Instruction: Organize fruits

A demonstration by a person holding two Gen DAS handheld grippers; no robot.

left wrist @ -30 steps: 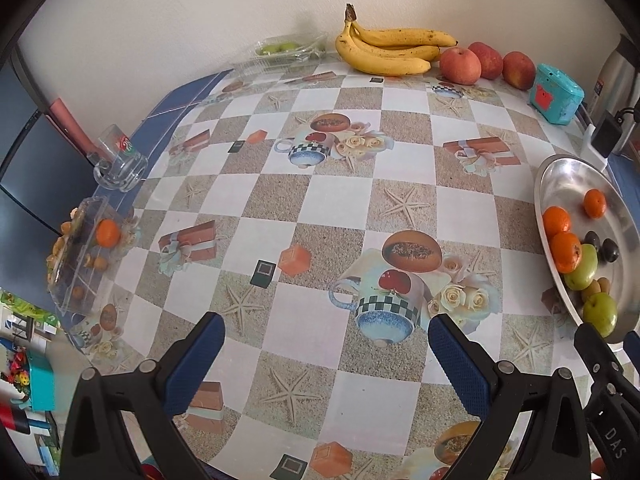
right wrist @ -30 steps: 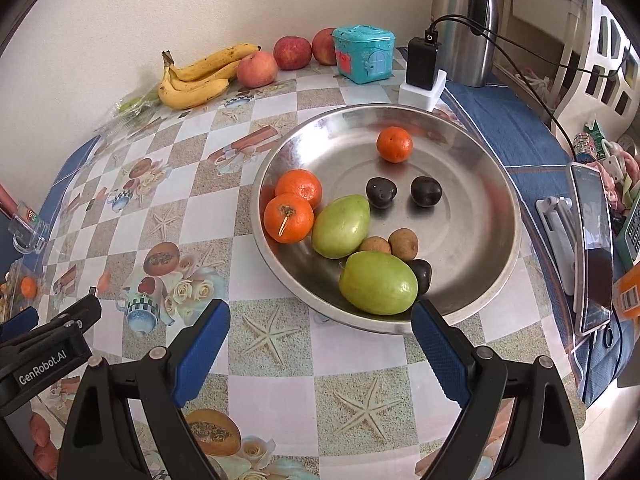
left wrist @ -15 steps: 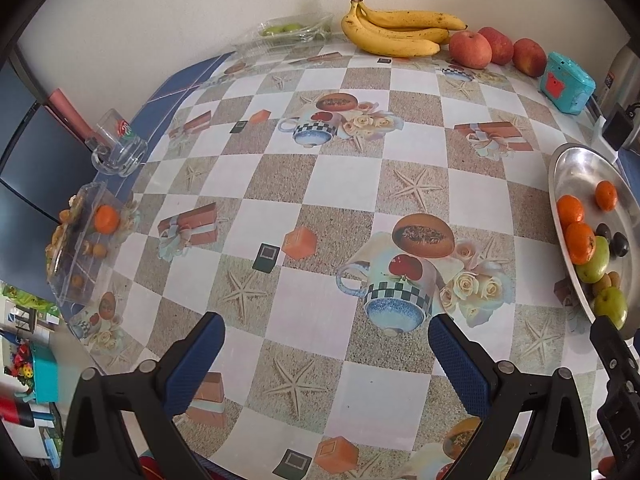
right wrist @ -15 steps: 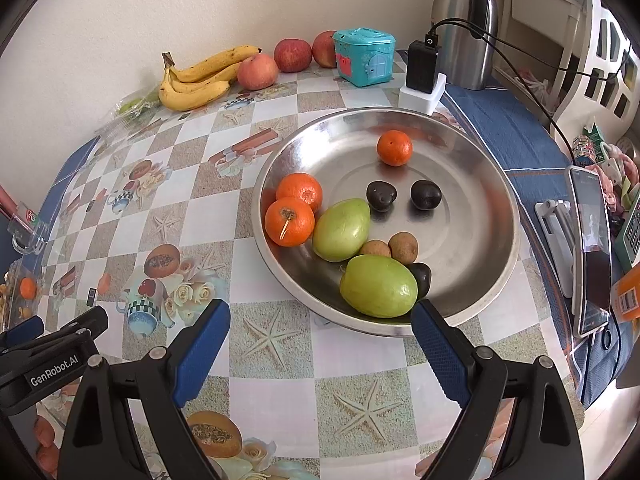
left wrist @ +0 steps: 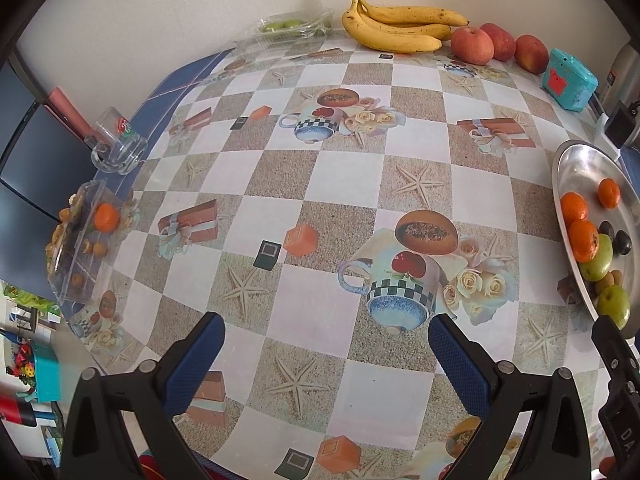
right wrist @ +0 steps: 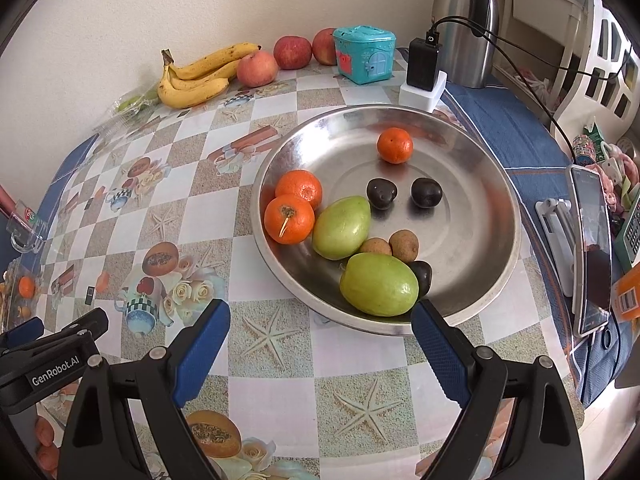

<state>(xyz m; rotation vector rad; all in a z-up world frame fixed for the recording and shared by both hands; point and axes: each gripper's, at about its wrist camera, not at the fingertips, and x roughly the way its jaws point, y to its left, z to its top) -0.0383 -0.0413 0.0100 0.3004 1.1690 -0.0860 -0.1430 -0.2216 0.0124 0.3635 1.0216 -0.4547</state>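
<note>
A round steel bowl (right wrist: 472,152) on the patterned tablecloth holds three oranges (right wrist: 289,219), two green fruits (right wrist: 379,284), small brown fruits and dark ones. My right gripper (right wrist: 320,320) hovers open just in front of the bowl, nothing between its blue pads. My left gripper (left wrist: 326,334) is open over bare tablecloth, the bowl (left wrist: 576,160) at its right. Bananas (left wrist: 396,26) and three apples (left wrist: 472,45) lie along the back wall. A clear plastic box (left wrist: 76,240) at the left table edge holds an orange (left wrist: 107,217) and small fruits.
A teal house-shaped tin (right wrist: 365,54), a black charger on a white block (right wrist: 423,76) and a steel kettle (right wrist: 466,20) stand behind the bowl. A phone on a stand (right wrist: 592,248) is at the right. A glass mug (left wrist: 118,146) and a clear bag of green fruit (left wrist: 288,26) sit at the left and back.
The left wrist view has shifted a little: the table and bowl sit further right and lower in it. The right gripper and the fruit in the bowl have not moved.
</note>
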